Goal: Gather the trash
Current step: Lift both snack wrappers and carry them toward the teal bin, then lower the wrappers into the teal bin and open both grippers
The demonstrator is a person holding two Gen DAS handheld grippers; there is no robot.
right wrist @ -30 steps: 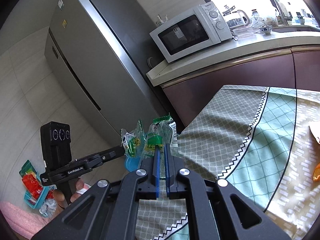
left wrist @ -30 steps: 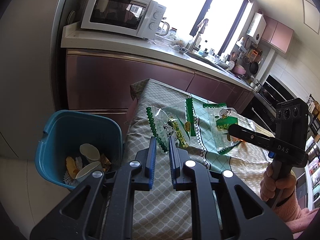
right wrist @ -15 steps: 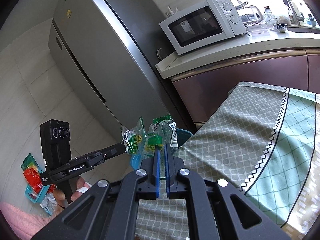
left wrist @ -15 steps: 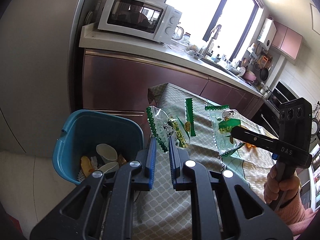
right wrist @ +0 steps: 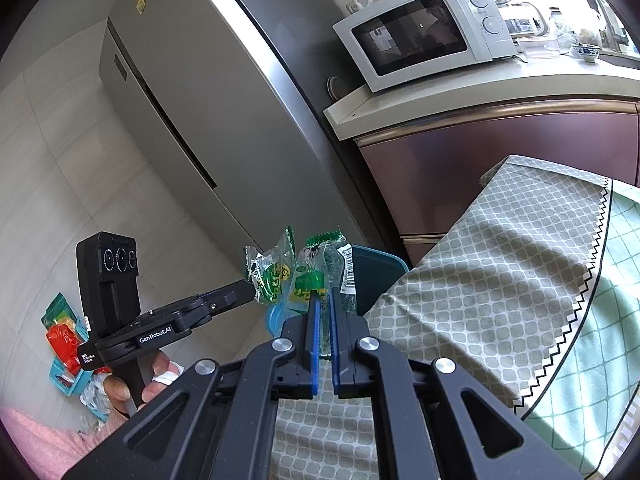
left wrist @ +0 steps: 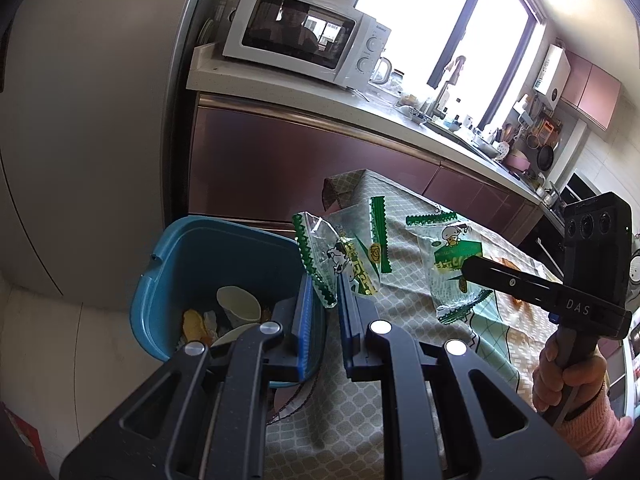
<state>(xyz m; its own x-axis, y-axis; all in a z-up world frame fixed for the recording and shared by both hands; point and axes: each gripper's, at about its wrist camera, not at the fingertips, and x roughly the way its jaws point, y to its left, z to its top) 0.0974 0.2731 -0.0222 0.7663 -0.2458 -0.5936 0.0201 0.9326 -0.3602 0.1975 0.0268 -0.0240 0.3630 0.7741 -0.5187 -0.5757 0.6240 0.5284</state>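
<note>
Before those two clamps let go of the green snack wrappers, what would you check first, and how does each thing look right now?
1. Left gripper has a firm hold on its wrapper: ok, pinched between the blue pads.
2. Right gripper has hold of its wrapper: ok.
3. Blue bin is open with room inside: ok, cups and scraps only cover the bottom.
4. Left wrapper is over the bin: not ok, it hangs at the bin's rim next to the tablecloth.
5. Right wrapper is over the bin: cannot tell; in the left view it looks to be over the table.
6. Wrappers apart from each other: ok.
</note>
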